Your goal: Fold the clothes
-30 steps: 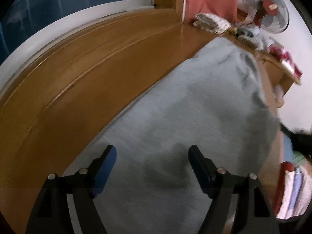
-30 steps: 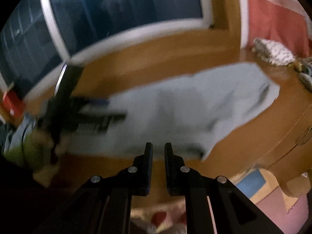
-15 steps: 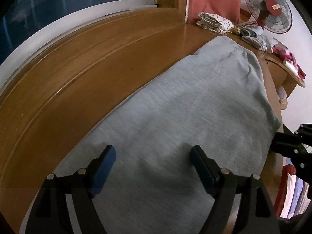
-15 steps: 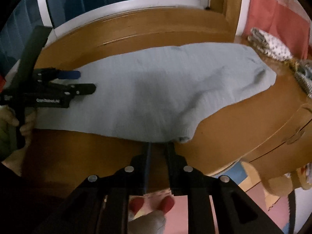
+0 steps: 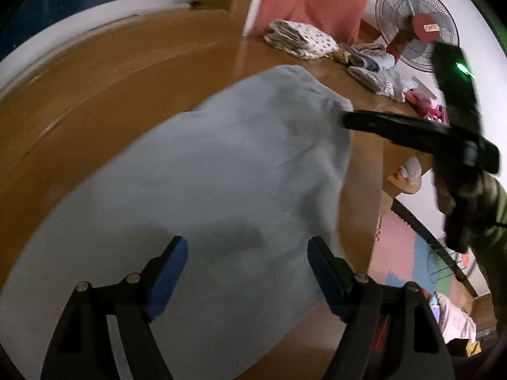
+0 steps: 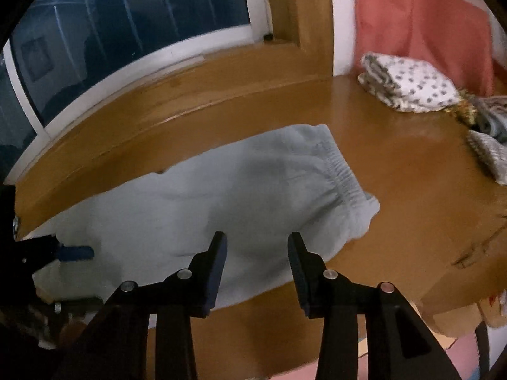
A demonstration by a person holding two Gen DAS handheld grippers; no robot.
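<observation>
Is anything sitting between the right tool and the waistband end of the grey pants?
Nothing visible. The right tool, jaws opening and empty, hangs over the grey pants, with only cloth between it and the waistband. The folded piles lie farther off on the wooden top.

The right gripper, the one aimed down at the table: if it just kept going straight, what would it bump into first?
Most likely the grey sweatpants spread on the wooden table. The right gripper is opening, nothing between its jaws, and the cloth lies directly ahead, though depth is uncertain.
</observation>
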